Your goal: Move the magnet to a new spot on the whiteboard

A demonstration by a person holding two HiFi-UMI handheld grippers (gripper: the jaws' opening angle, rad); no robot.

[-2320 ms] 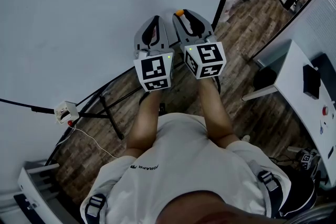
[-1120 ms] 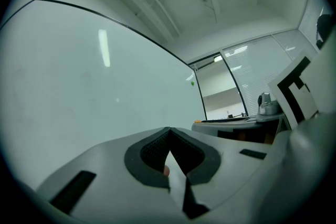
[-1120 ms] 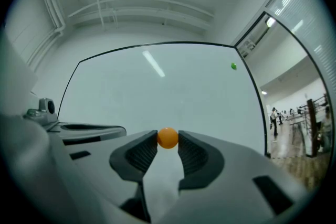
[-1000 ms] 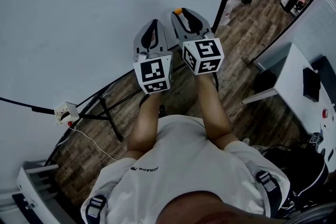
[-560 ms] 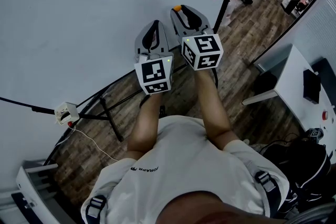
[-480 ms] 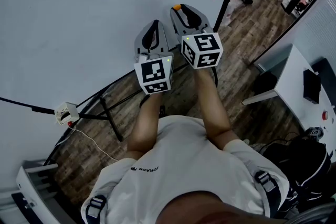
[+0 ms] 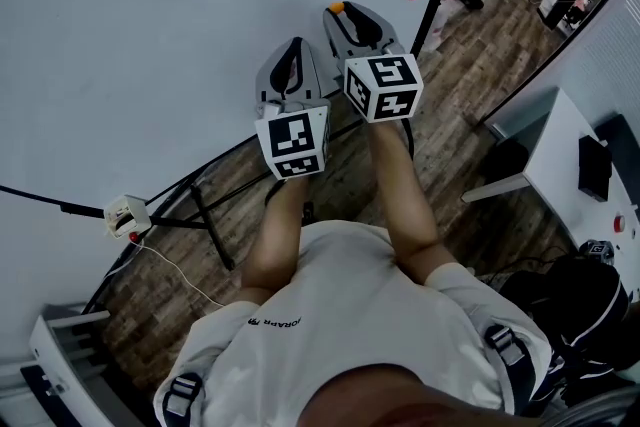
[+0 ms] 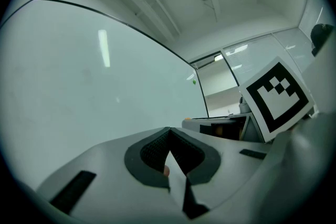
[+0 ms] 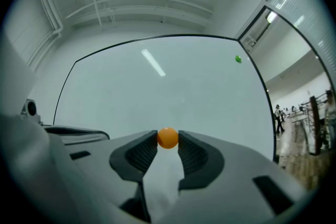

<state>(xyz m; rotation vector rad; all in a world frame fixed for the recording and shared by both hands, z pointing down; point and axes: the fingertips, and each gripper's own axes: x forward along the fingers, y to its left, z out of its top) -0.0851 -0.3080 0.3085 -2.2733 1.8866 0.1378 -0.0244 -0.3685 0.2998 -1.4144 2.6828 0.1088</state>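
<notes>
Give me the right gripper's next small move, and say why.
Probably ease the right gripper forward to set the orange magnet on the whiteboard. Its jaws pinch the magnet at their tips, the board ahead is bare, and the other magnet sits far up to the right. Whether the held magnet already touches the board is unclear.

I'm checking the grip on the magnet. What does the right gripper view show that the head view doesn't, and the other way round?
Only the right gripper view: the right gripper's pads pressing on either side of the orange magnet, a green dot high on the board, and the ceiling.
Only the head view: both marker cubes, the person's arms, the board's stand legs and a white desk.
Both: the whiteboard and the magnet at the right gripper's tip.
</notes>
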